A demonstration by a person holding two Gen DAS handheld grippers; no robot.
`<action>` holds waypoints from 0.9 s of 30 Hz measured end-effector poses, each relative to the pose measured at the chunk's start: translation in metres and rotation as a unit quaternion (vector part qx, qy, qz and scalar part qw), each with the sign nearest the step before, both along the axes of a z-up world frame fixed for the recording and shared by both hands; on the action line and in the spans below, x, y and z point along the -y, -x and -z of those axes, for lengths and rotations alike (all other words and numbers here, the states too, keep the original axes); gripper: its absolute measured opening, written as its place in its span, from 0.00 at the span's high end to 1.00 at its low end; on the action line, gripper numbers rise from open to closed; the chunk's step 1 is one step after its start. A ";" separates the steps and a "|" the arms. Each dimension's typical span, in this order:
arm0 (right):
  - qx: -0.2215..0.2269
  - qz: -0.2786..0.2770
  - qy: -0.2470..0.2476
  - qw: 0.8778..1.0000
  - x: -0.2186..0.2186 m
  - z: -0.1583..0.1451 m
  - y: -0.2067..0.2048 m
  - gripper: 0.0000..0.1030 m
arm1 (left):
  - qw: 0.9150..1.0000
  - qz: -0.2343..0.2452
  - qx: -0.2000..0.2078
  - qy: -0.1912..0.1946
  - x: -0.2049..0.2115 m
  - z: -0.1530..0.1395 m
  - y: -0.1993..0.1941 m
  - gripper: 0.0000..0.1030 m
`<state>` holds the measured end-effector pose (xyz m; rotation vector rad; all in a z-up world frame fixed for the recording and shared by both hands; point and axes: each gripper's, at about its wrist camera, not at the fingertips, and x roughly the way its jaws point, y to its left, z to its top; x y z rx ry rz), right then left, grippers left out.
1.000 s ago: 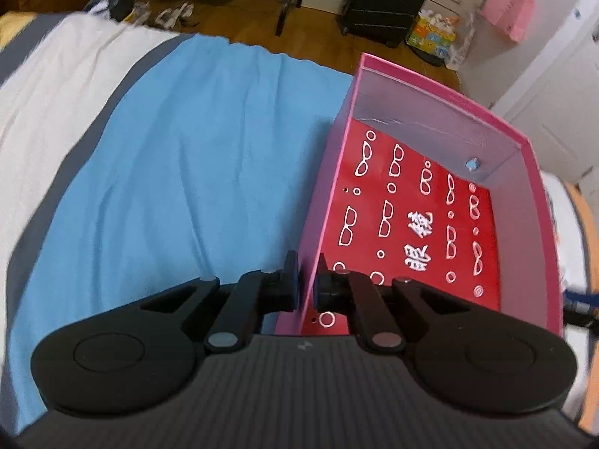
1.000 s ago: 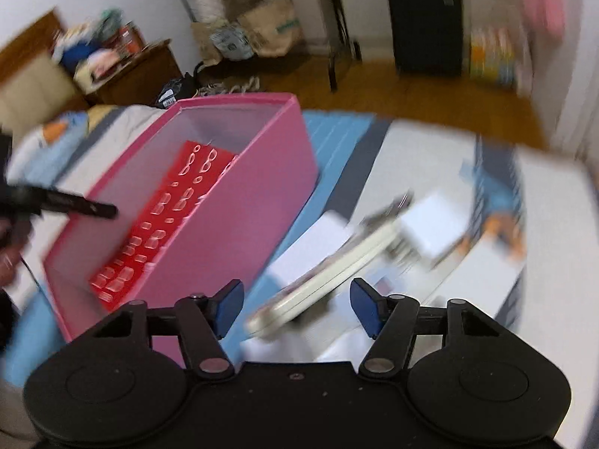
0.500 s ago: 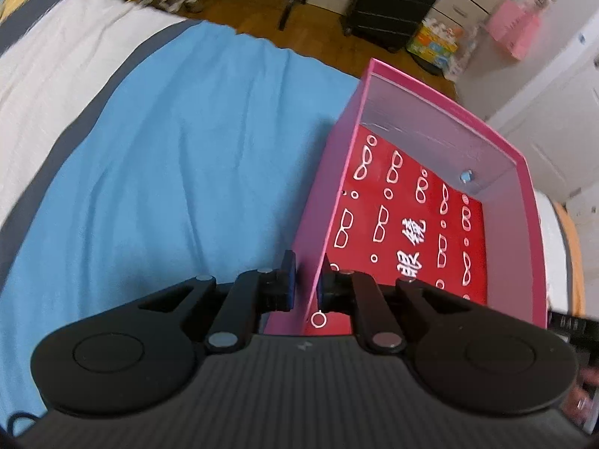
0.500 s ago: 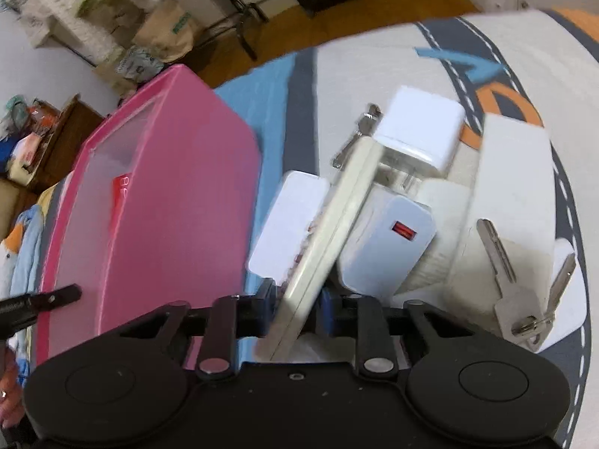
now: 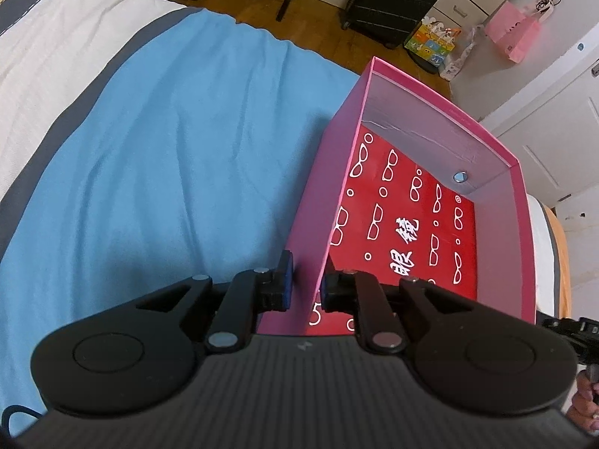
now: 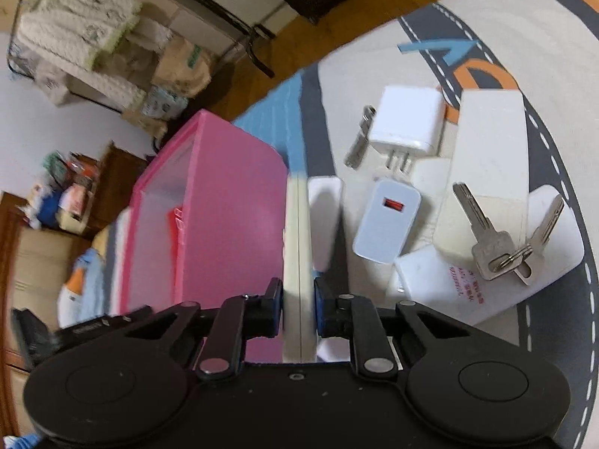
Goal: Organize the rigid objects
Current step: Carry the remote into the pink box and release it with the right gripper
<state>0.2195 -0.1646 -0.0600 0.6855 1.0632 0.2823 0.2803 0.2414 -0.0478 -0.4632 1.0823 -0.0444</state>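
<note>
A pink box (image 5: 520, 247) with a red glasses-print floor lies open on the bed. My left gripper (image 5: 306, 286) straddles its near-left wall; the jaws are opening and a gap shows beside the left pad. In the right wrist view the same pink box (image 6: 224, 205) sits at left. My right gripper (image 6: 298, 308) is closing on a cream flat slab (image 6: 297, 232), held edge-on with both pads against it. Right of it lie a white plug charger (image 6: 406, 123), a pale blue charger (image 6: 387, 220), keys (image 6: 498, 247) and a metal clip (image 6: 359, 142).
A blue sheet (image 5: 149, 168) covers the bed left of the box. A long white box (image 6: 486, 161), a white packet (image 6: 441, 284) and a small white block (image 6: 324, 220) crowd the road-print mat (image 6: 543, 56). A suitcase (image 5: 393, 0) stands on the wood floor beyond.
My right jaws closed from wide apart onto the cream slab, and the wrist rolled so the slab stands edge-on. The left jaws loosened slightly around the box wall.
</note>
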 end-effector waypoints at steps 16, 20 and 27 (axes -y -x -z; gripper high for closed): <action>0.088 -0.078 -0.042 0.992 -0.059 -0.092 -0.010 0.79 | 1.000 -0.009 0.005 0.010 0.000 0.004 0.002 0.87; 0.035 -0.127 -0.048 0.990 -0.114 -0.071 -0.046 0.79 | 1.000 -0.002 0.004 0.015 -0.004 0.006 0.004 0.87; 0.023 -0.172 0.005 0.985 -0.179 -0.026 -0.080 0.79 | 1.000 0.021 0.005 0.004 -0.003 0.004 0.005 0.87</action>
